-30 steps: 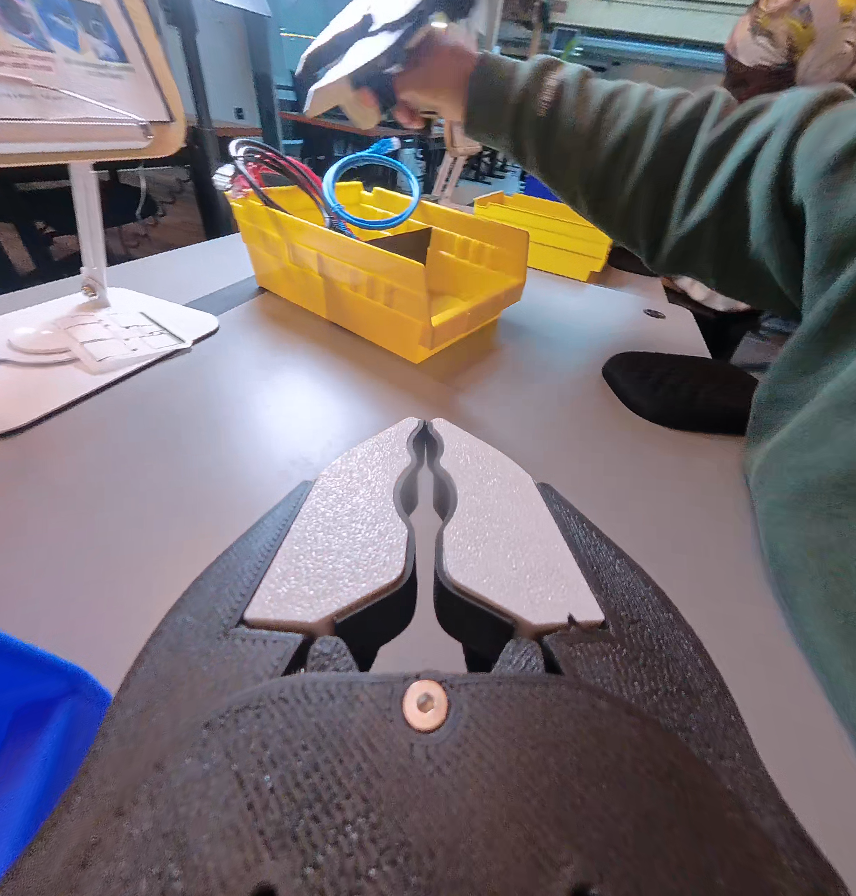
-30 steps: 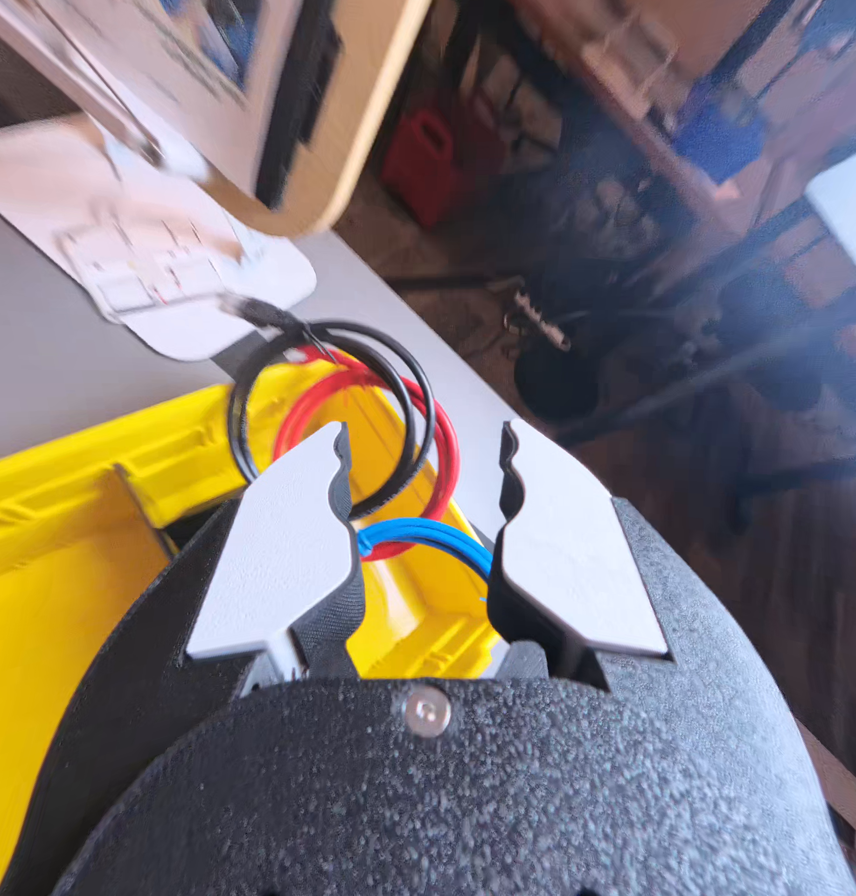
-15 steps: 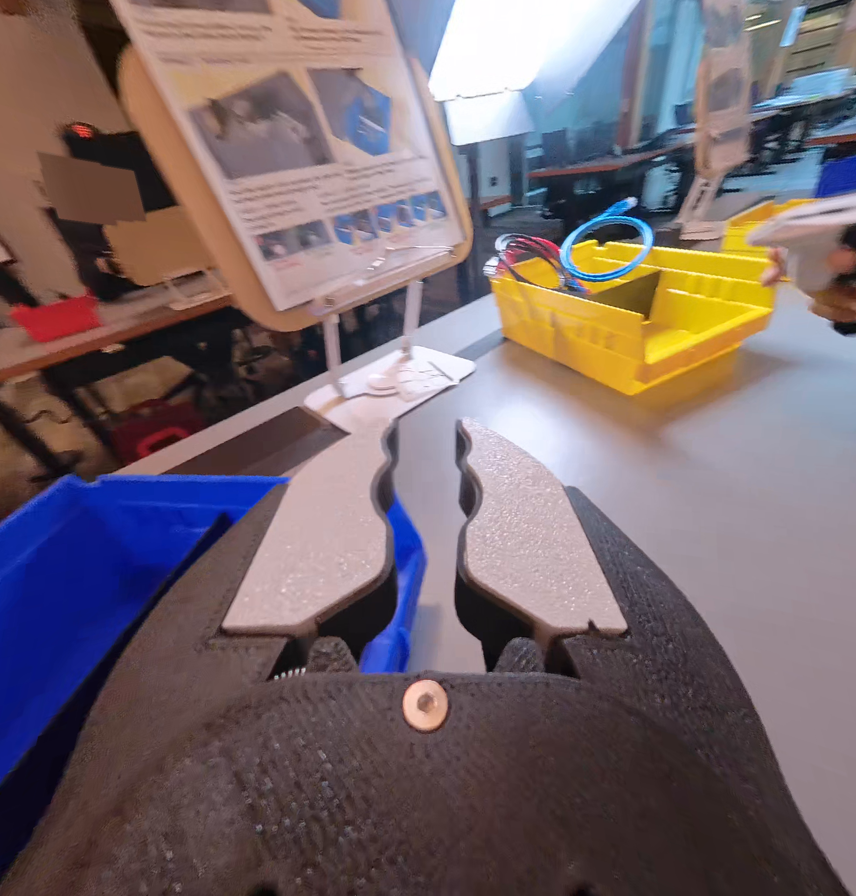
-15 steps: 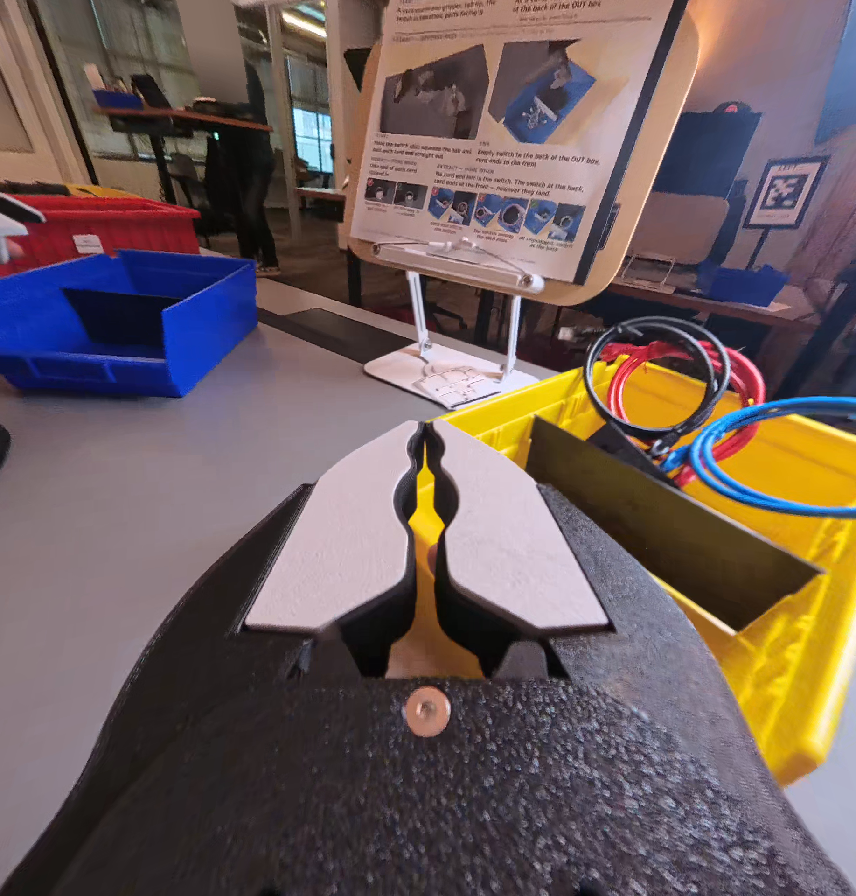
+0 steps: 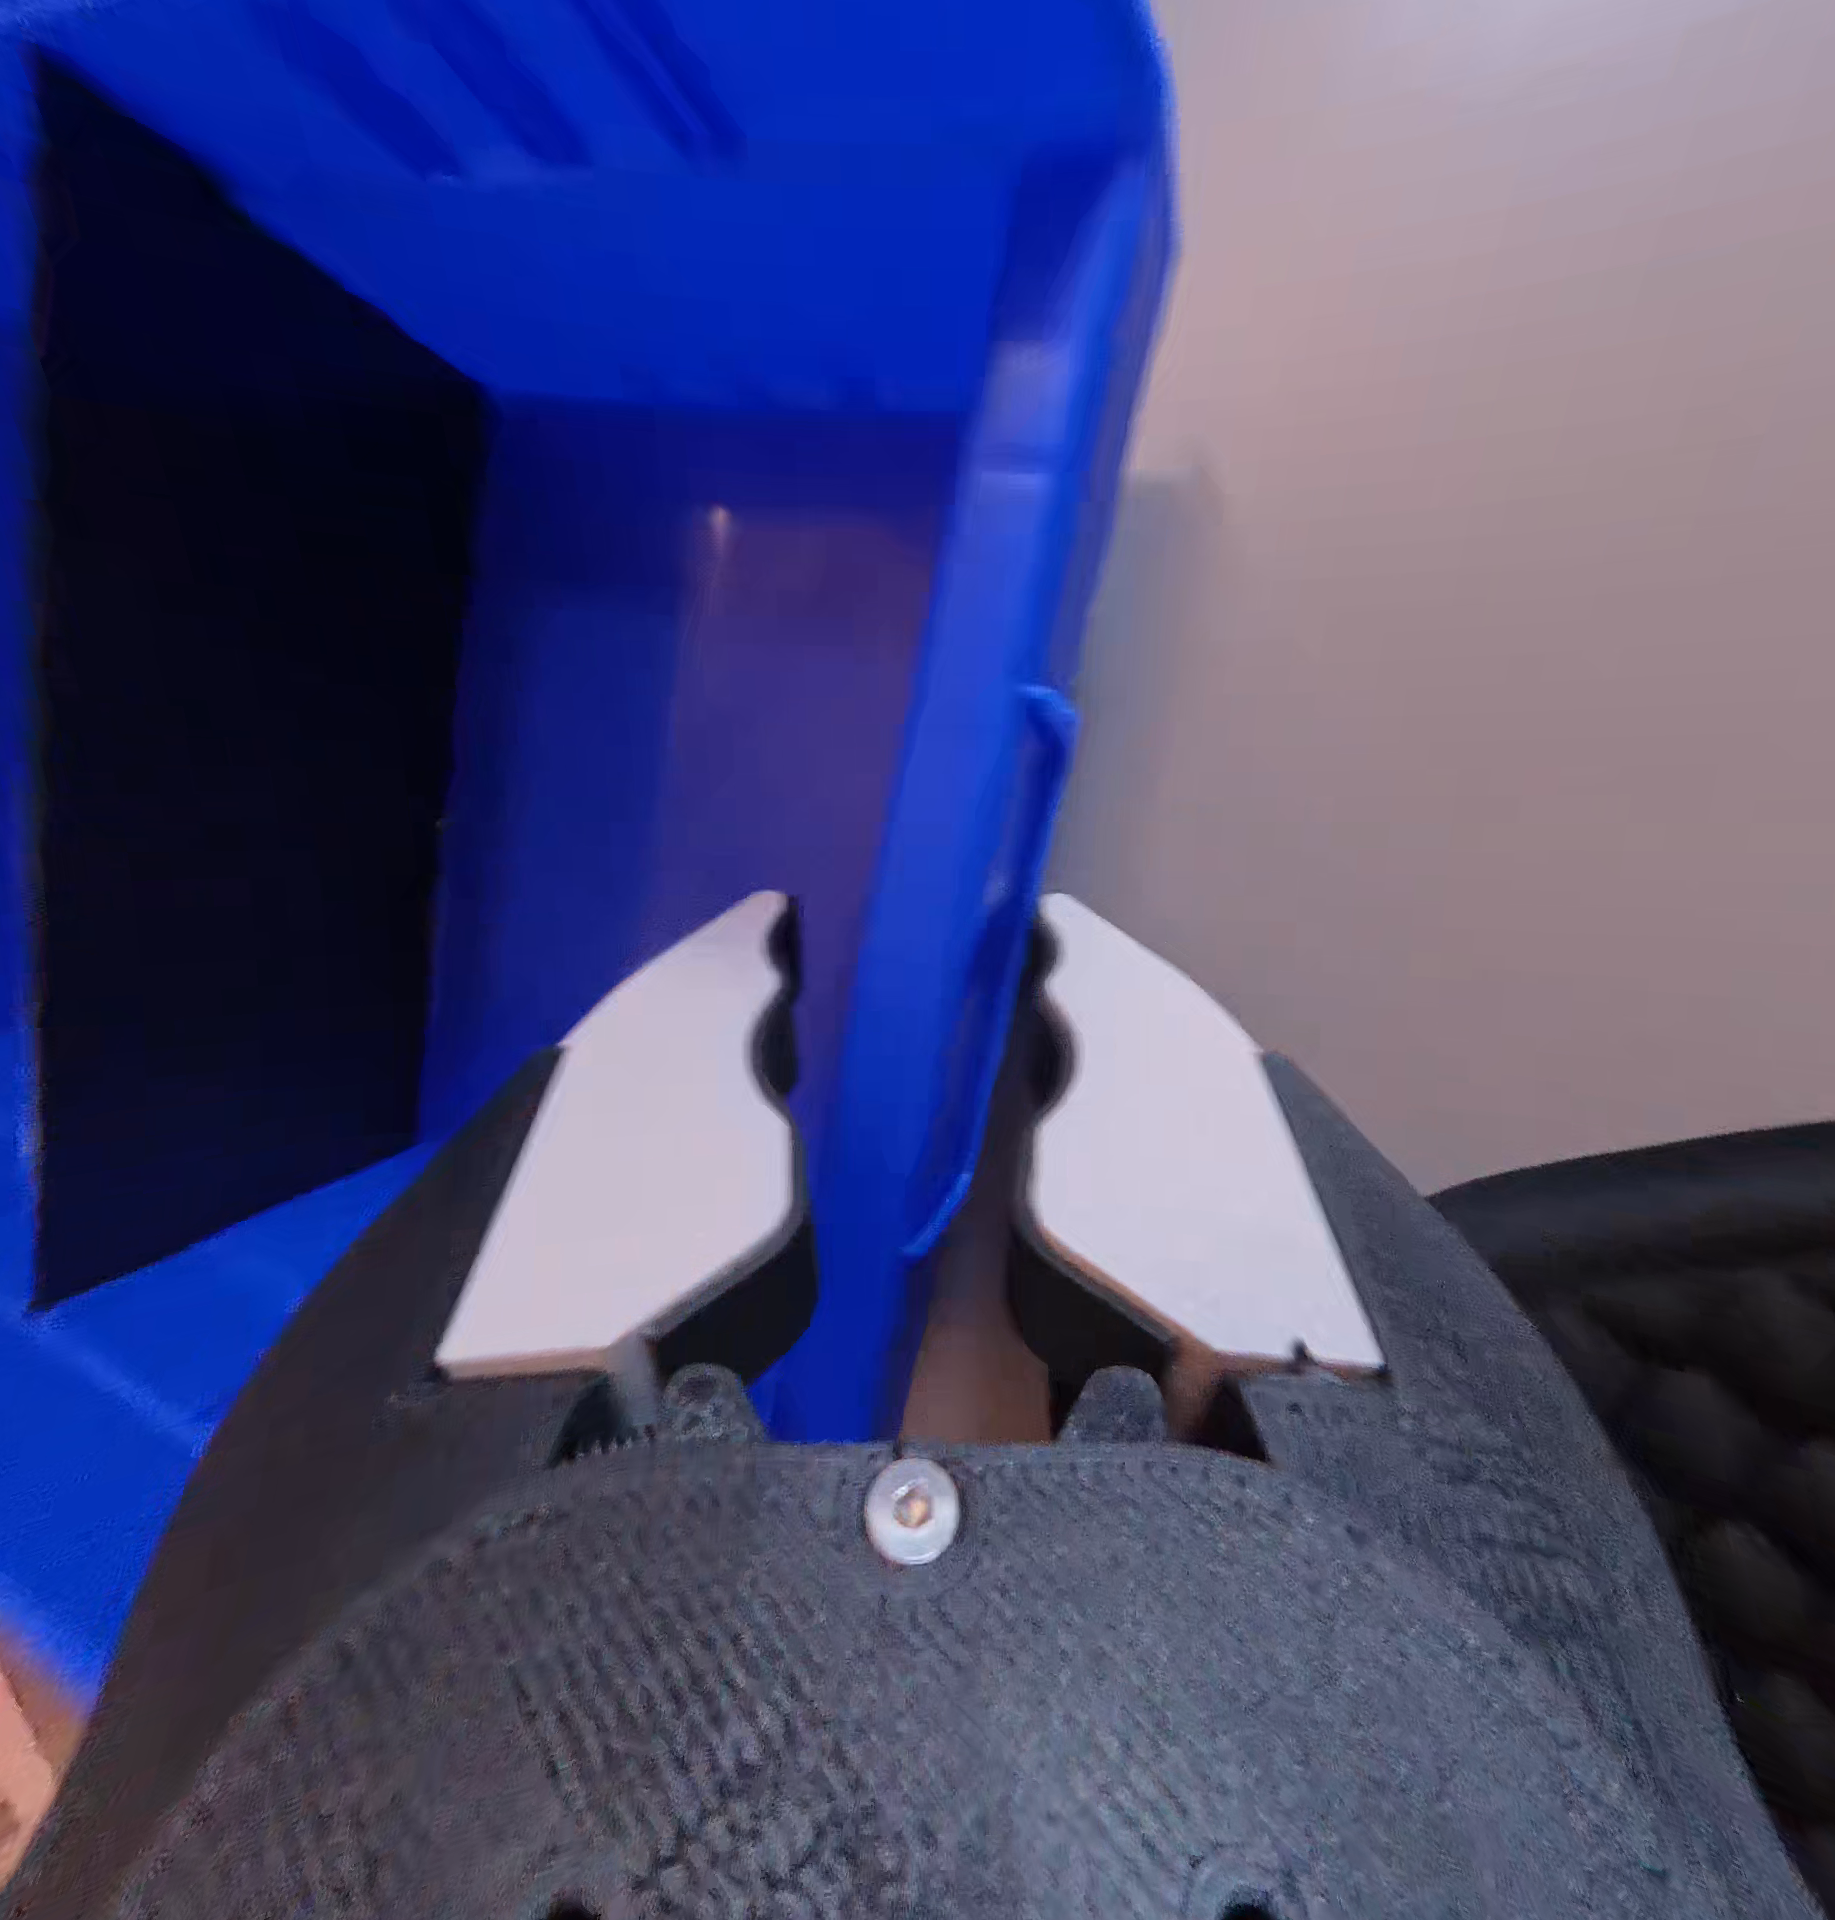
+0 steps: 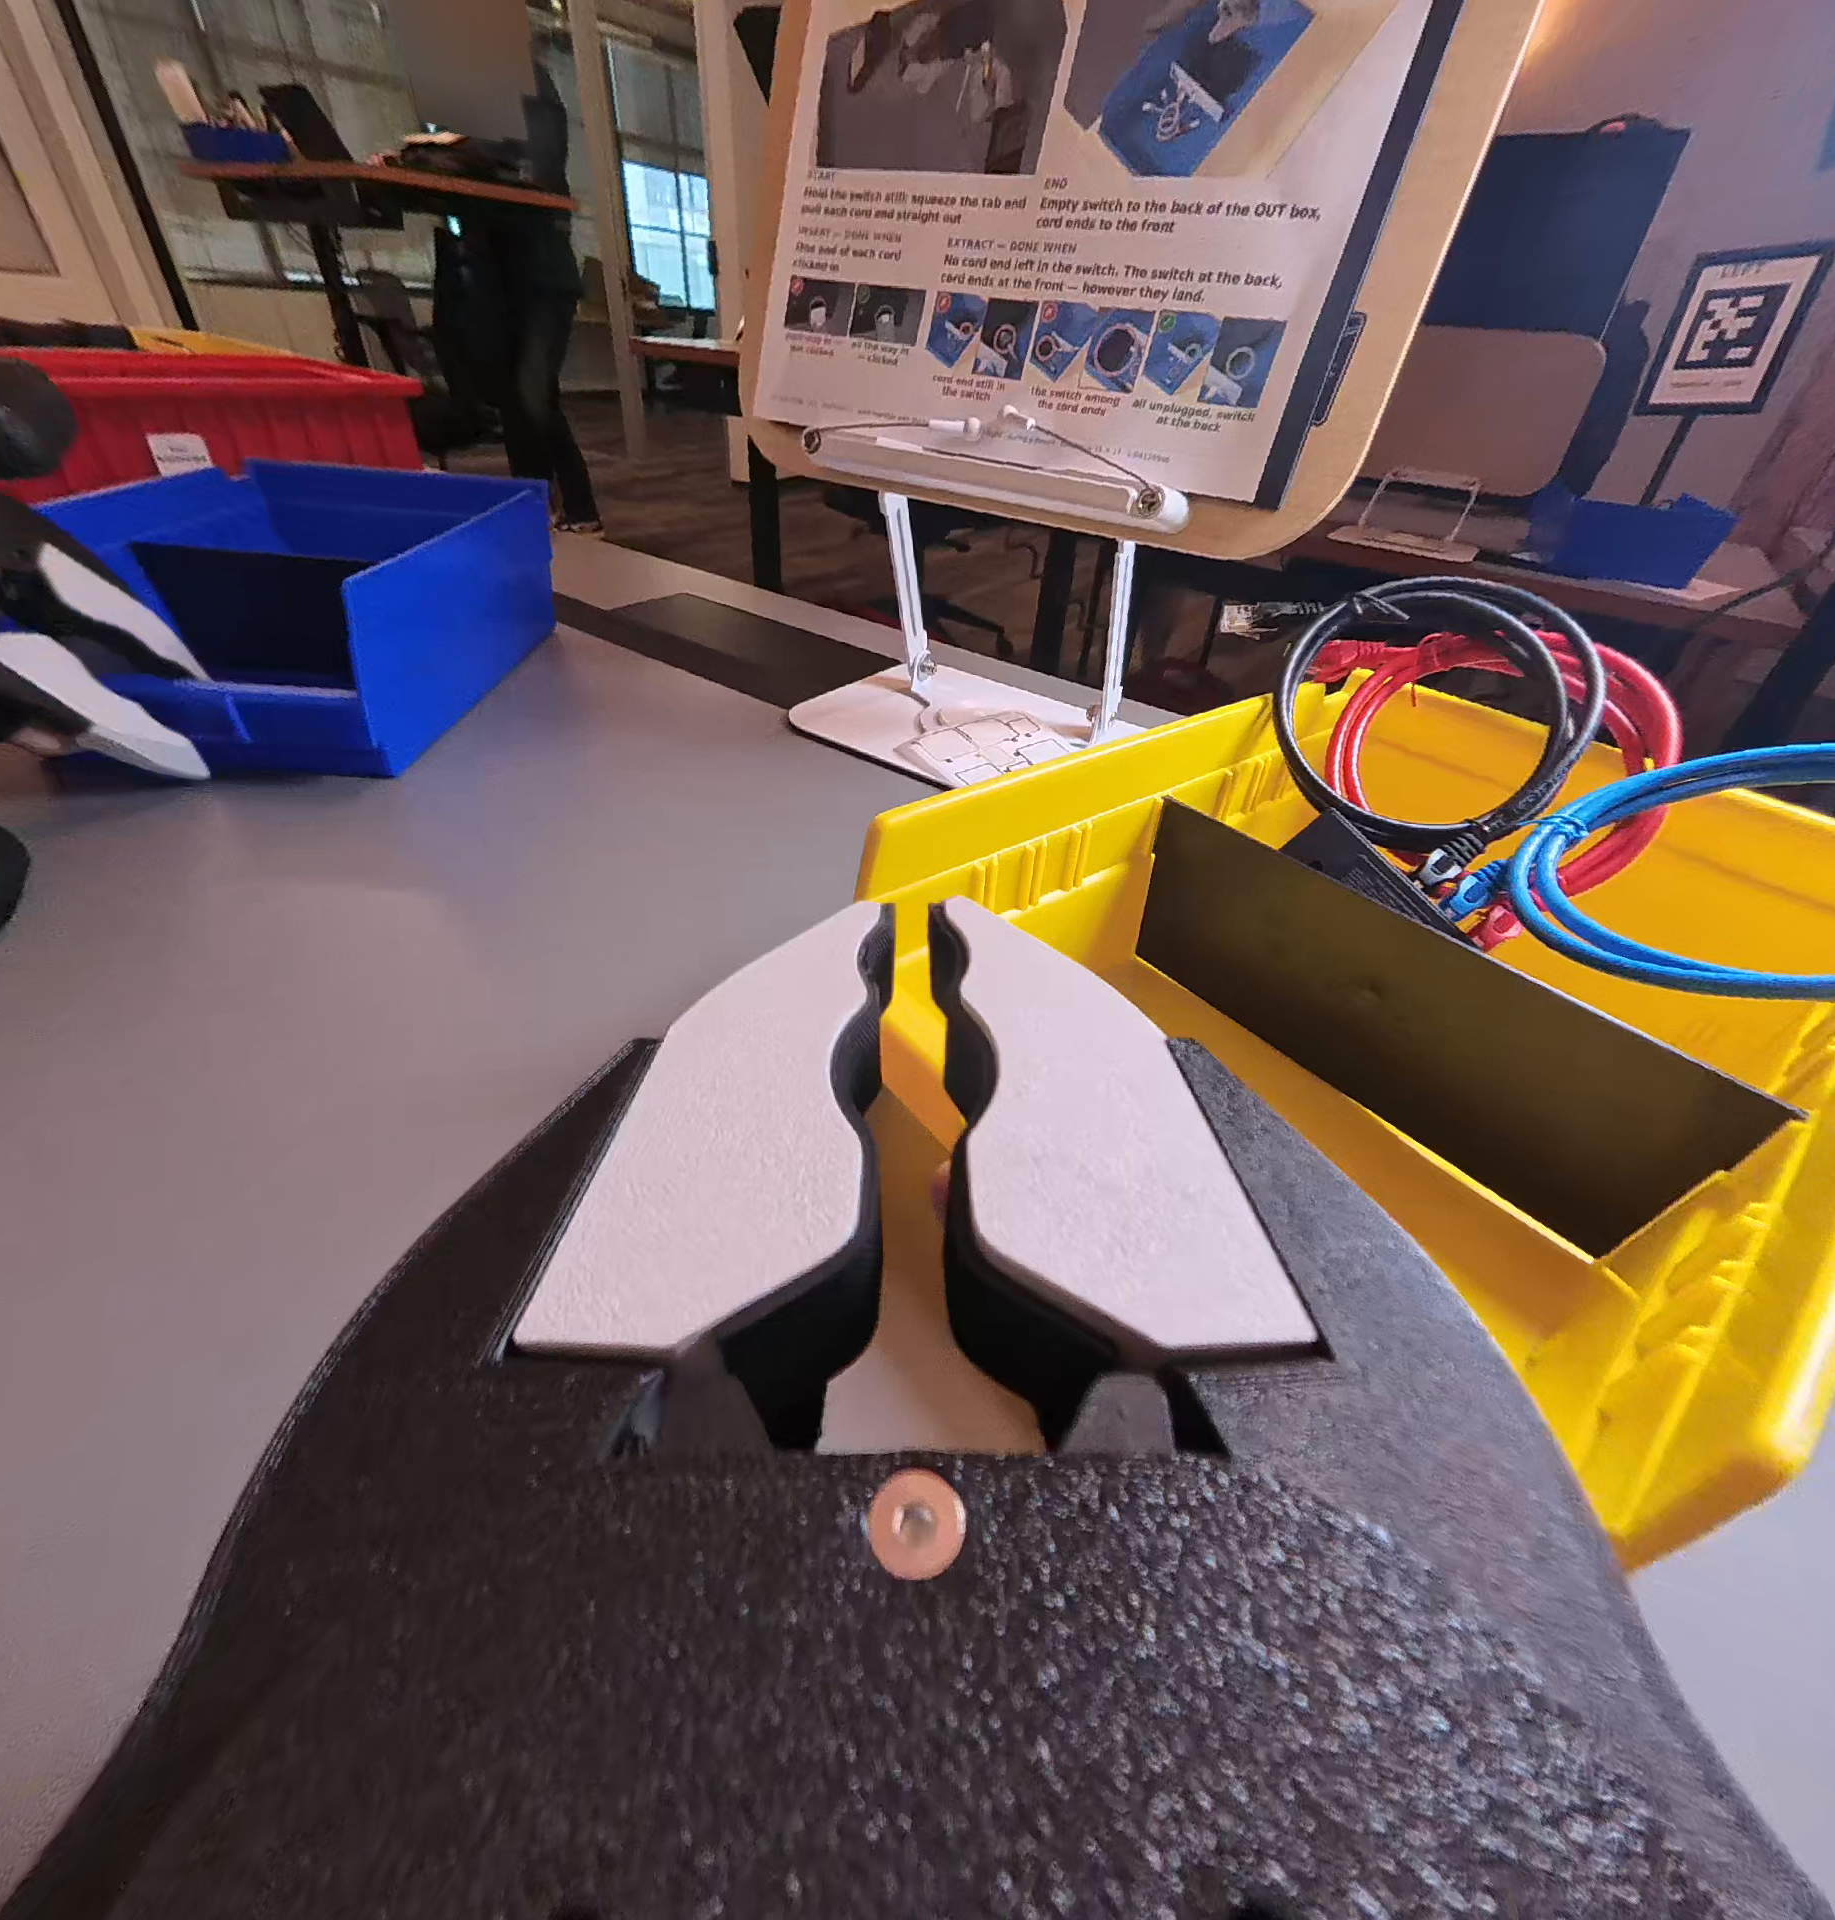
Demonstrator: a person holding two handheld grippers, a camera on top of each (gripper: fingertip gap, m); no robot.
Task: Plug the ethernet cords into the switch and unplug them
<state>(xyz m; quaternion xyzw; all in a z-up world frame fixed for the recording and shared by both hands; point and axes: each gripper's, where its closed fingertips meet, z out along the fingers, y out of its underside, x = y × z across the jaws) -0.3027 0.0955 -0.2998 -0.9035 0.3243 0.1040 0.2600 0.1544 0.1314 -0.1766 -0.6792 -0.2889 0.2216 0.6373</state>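
A: Why do the left tongs [image 5: 913, 1013] sit astride the blue bin [image 5: 632, 540]?

B: Its thin side wall runs up between the two fingers, which stand a little apart on either side. Whether they are pressing on it the blur hides; it looks like a grip being set up to shift or steady the bin, though that is a guess.

A: And the right tongs [image 6: 911, 925]?

B: Nearly together, only a narrow slit between the wavy inner edges, holding nothing. They hover at the near left corner of the yellow bin [image 6: 1017, 842], low over the grey tabletop [image 6: 373, 987].

A: Where are the cords?

B: In the far end of the yellow bin, behind a flat dark divider [image 6: 1412, 1029]. A black cord [image 6: 1308, 717], a red cord [image 6: 1630, 727] and a blue cord [image 6: 1640, 966] stand in springy loops, rising above the rim. Their plugs meet at a dark box low behind the divider, probably the switch [image 6: 1360, 868].

A: Materials?

B: The bins are smooth moulded plastic, ribbed along the rims. The tongs have pale matte plates on grainy black bodies. An instruction board [image 6: 1079, 239] on a white stand sits at the far side.
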